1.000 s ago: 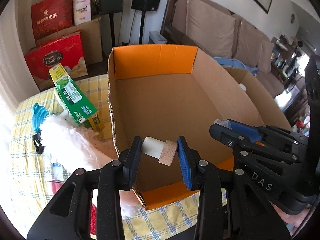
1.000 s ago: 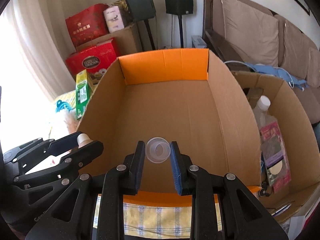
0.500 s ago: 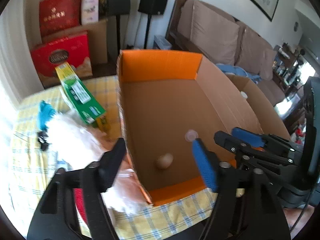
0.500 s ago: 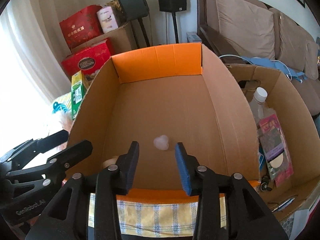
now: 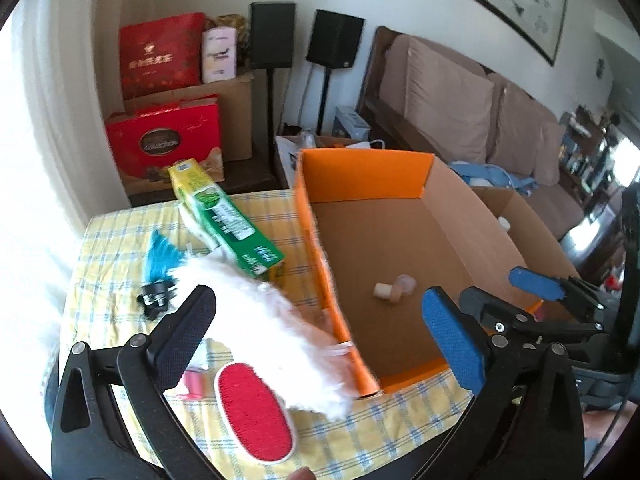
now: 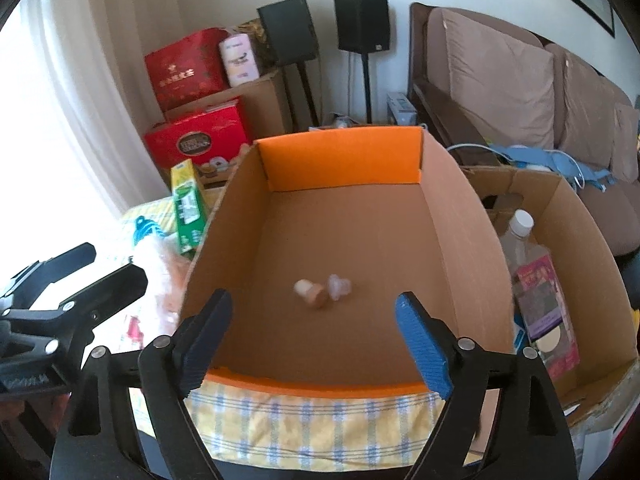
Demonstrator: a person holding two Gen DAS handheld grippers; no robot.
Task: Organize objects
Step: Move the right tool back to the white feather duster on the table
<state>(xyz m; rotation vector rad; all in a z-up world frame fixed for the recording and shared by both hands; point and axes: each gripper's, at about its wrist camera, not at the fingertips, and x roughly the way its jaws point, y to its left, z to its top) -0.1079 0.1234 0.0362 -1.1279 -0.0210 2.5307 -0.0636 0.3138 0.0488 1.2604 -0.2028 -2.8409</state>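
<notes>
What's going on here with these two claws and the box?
A person is tidying a table with a handheld claw in each hand. Both the left claw and the right claw have just been opening and hold nothing. A cork stopper and a small clear cap lie inside the cardboard box.

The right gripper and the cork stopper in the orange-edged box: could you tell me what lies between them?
Only bare cardboard floor of the box lies between the right gripper and the cork stopper, as the right wrist view shows; its open jaws hold nothing.
</notes>
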